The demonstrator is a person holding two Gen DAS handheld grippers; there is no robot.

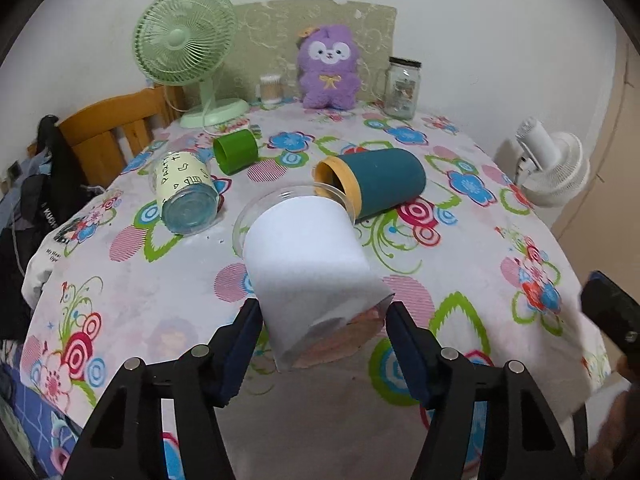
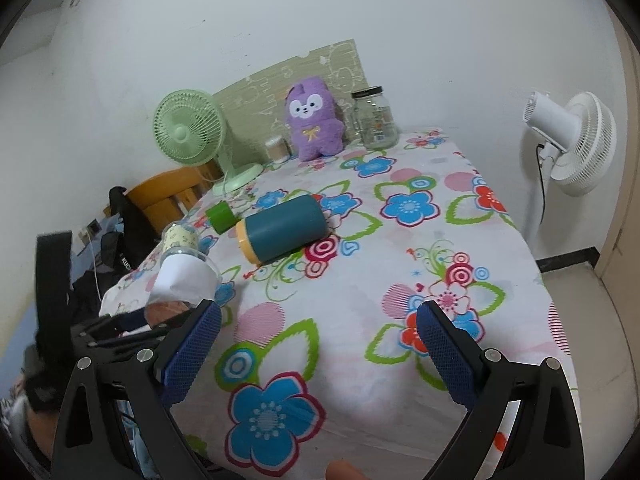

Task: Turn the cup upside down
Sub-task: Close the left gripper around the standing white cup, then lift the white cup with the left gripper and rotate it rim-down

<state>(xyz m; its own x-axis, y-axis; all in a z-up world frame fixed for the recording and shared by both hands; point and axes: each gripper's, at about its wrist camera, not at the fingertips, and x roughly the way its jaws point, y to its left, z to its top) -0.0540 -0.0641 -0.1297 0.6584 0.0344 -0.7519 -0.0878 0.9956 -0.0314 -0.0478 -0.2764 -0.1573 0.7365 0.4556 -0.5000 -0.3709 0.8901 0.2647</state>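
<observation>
A clear plastic cup with a white paper sleeve [image 1: 308, 264] is held tilted, its open rim pointing away toward the table. My left gripper [image 1: 322, 314] is shut on this cup near its base, above the floral tablecloth [image 1: 160, 288]. The same cup shows at the left of the right wrist view [image 2: 184, 280]. My right gripper [image 2: 318, 326] is open and empty above the front of the table.
A teal cup with a yellow rim [image 1: 376, 182], a small green cup [image 1: 235, 151] and a clear cup with a printed sleeve [image 1: 185, 192] lie on their sides. A green fan [image 1: 188, 48], purple plush [image 1: 329, 68] and glass jar [image 1: 402, 88] stand at the back. A white fan [image 2: 572, 140] stands beside the table.
</observation>
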